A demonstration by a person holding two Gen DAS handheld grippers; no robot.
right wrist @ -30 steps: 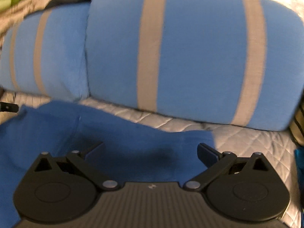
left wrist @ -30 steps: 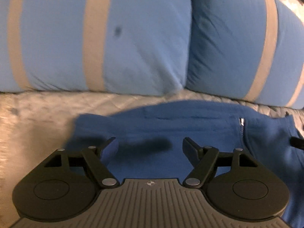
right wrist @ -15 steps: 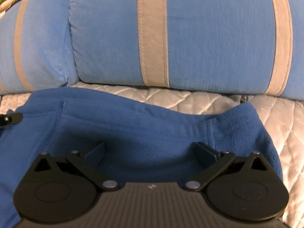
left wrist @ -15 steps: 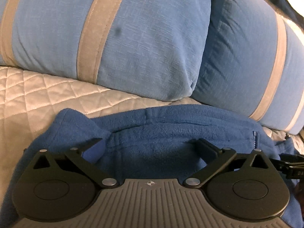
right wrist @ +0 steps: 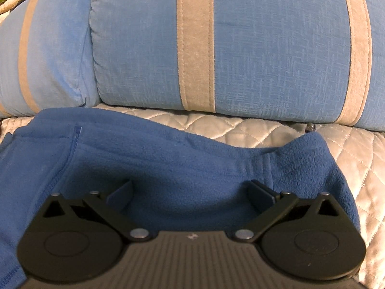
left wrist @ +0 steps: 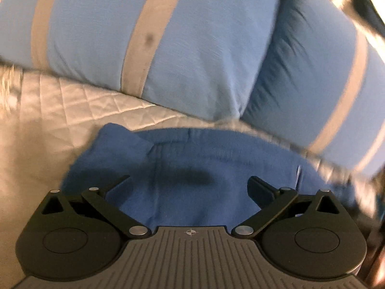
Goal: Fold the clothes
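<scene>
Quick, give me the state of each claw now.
Left claw: open, holding nothing, over the blue fleece garment.
Right claw: open, holding nothing, over the same fleece.

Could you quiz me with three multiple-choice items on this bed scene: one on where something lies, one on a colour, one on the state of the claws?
1. Where does the royal blue fleece garment lie?
A. on top of the pillows
B. on the pale quilted bedspread, in front of the pillows
C. on a wooden floor

2. What colour are the stripes on the light blue pillows?
A. beige
B. red
C. green

3. How do the left claw and right claw stand?
A. both clamped on cloth
B. one shut, one open
C. both open

Key: 1 B, quilting shows beyond the fleece's edge. 2 A, tan bands cross the blue. 3 C, the fingers stand wide apart with fleece showing between.
</scene>
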